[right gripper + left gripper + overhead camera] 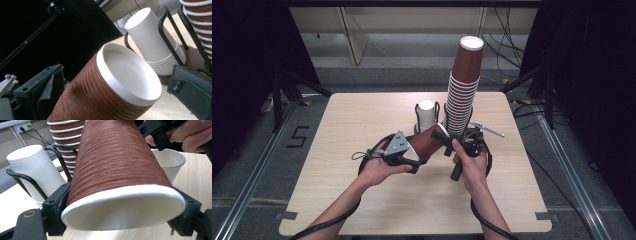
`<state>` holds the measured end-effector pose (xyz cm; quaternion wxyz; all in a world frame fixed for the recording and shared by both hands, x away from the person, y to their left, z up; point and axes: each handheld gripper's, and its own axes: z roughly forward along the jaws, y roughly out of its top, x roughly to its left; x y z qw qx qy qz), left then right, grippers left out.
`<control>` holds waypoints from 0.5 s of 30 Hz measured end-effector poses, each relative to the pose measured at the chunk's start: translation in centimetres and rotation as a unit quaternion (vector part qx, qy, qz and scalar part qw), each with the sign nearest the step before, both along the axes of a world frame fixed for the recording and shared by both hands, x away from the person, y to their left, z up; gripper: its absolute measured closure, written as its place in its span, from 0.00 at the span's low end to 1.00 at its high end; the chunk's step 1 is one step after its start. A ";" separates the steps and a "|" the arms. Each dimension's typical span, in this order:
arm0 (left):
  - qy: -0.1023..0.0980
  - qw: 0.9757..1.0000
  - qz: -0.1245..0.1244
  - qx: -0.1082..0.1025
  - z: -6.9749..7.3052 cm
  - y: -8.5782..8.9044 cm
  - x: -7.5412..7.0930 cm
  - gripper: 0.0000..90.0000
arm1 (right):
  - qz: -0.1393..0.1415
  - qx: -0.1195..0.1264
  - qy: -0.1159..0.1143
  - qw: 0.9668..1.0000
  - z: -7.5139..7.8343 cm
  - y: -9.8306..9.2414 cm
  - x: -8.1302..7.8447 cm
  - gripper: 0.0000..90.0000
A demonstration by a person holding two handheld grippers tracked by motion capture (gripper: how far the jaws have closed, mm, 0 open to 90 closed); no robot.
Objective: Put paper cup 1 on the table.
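A brown ribbed paper cup (428, 141) (120, 165) (100, 100) lies nearly level above the table's middle. My left gripper (412, 154) (120, 220) is shut on its white-rimmed mouth, with a pad pressing on each side of the rim. The cup's white base points at my right gripper (444, 138) (115, 92), which is open: its two jaws stand on either side of the base end, and a gap shows at the right-hand pad (192, 92). A hand holds each gripper.
A tall leaning stack of brown cups (462, 95) (66, 130) (200, 15) and a shorter stack of white cups (426, 115) (35, 167) (152, 40) stand in black wire holders behind the grippers. One white cup (170, 161) stands mouth up close by. Bare wooden table (352, 125) lies to the left.
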<state>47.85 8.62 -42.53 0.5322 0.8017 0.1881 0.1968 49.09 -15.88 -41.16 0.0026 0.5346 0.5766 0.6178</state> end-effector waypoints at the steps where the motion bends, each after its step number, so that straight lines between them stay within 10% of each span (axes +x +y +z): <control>1: -0.001 1.000 0.000 0.000 0.0 0.0 0.0 0.21 | -0.002 0.000 0.000 1.000 0.0 0.0 0.0 0.01; 15: -0.011 1.000 0.021 -0.012 1.0 -0.3 0.2 0.21 | 0.002 0.032 0.016 0.999 0.0 0.3 -0.2 0.01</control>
